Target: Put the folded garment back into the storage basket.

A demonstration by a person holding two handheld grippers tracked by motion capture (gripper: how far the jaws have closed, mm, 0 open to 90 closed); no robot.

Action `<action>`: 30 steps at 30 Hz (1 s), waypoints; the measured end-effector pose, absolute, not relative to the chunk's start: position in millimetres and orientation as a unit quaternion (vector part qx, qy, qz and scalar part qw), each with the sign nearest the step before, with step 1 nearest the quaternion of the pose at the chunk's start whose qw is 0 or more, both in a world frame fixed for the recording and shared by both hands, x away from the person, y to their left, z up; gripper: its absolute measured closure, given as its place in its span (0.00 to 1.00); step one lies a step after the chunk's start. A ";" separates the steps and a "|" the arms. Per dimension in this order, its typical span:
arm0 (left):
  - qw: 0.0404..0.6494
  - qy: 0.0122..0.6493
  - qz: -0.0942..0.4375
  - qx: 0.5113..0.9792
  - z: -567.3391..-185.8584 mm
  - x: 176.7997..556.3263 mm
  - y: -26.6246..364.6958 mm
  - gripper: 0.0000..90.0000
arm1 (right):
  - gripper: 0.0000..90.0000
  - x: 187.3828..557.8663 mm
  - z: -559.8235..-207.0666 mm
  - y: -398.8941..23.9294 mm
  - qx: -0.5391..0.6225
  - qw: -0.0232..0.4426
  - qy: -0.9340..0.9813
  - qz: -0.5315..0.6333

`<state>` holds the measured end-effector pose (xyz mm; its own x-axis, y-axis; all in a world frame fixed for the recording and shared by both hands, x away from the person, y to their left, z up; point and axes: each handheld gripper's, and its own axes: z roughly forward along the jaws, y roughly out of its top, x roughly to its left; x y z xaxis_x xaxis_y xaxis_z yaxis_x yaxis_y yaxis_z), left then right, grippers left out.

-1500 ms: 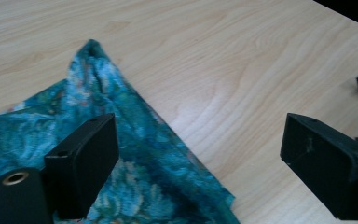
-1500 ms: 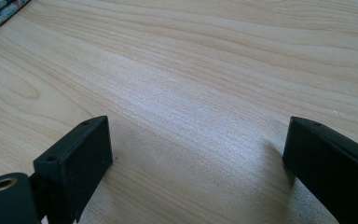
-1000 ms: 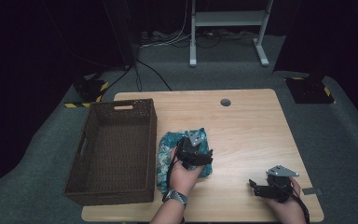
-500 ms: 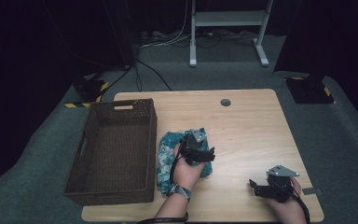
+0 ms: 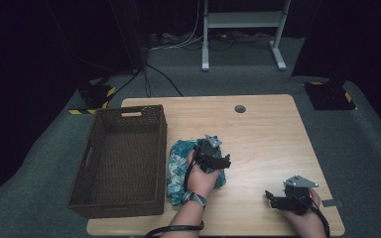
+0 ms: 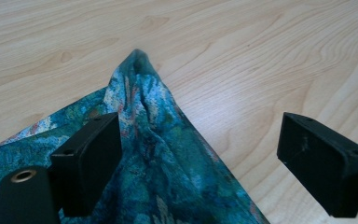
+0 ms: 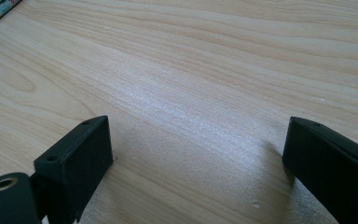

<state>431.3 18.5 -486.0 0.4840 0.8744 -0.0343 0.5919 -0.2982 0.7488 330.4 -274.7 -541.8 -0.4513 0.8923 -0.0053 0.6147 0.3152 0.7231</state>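
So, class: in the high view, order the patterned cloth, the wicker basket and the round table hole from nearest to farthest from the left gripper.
1. Patterned cloth, directly under the left gripper.
2. Round table hole, beyond it, near the far edge.
3. Wicker basket, at the table's left side.

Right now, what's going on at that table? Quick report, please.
Left gripper open over the cloth, nothing gripped. Right gripper open above bare table. Basket beside cloth. Nothing in the way.

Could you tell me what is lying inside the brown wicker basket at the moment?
The basket shows only its woven floor, nothing inside; the near wall hides a strip of it. The patterned cloth lies beside it on the table.
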 end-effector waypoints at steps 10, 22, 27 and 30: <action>0.349 0.480 0.193 0.782 -489.6 443.6 18.9 0.16 | 0.09 330.9 -541.8 -274.7 0.479 0.208 0.785 0.334; 0.326 0.484 0.185 0.791 -502.9 452.5 13.8 0.20 | 0.09 331.3 -541.7 -274.6 0.479 0.206 0.785 0.334; 0.318 0.486 0.183 0.793 -507.2 455.9 11.5 0.20 | 0.09 331.5 -541.7 -274.7 0.478 0.207 0.786 0.334; 0.312 0.486 0.181 0.796 -510.2 457.8 10.4 0.20 | 0.09 331.5 -541.7 -274.7 0.478 0.207 0.786 0.334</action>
